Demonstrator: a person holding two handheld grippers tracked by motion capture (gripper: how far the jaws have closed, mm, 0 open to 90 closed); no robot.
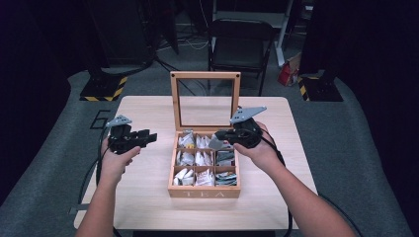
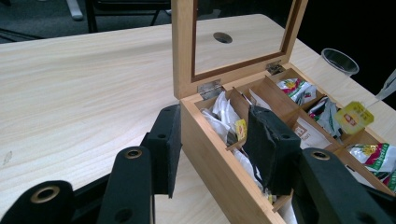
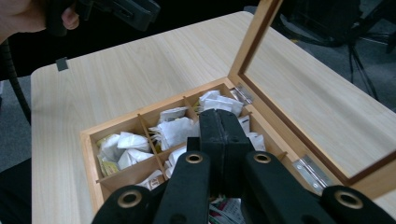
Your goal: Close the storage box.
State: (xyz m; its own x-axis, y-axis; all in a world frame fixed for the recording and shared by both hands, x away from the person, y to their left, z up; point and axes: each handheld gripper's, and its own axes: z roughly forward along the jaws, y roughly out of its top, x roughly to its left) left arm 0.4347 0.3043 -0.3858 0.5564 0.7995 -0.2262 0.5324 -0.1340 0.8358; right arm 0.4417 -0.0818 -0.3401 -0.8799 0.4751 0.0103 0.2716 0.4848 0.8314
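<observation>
High view. The tea box [image 1: 203, 191] stands at the middle of the table [image 1: 148, 108], its glazed lid [image 1: 205, 75] upright at the far edge. The left gripper [image 1: 150, 137] is held just left of the box, apart from it, tips pointing right. The right gripper [image 1: 220, 134] reaches in from the right over the far right compartments, tips pointing left. A grey tea bag [image 1: 216, 143] sits directly beneath those tips, above the packed bags.

Left gripper view. The jaws are spread with nothing between the pads; the near left wall of the box appears behind them, not gripped. A yellow tag [image 2: 354, 116] hangs on a string over the far side of the box, and the string runs up and right toward the right gripper. This indicates a bag pinched and clear of its compartment. A clear cup [image 2: 340, 60] stands on the table beyond the box, on its right side.

Right gripper view. The jaws are pressed together, pads flush, above the compartments by the hinges. What they pinch is too thin to see here.

Assessment. The bag hangs below the right gripper, long axis roughly vertical. The cup lies to the right, nearer the right hand. A transfer would run rightward, clear of the box wall.
</observation>
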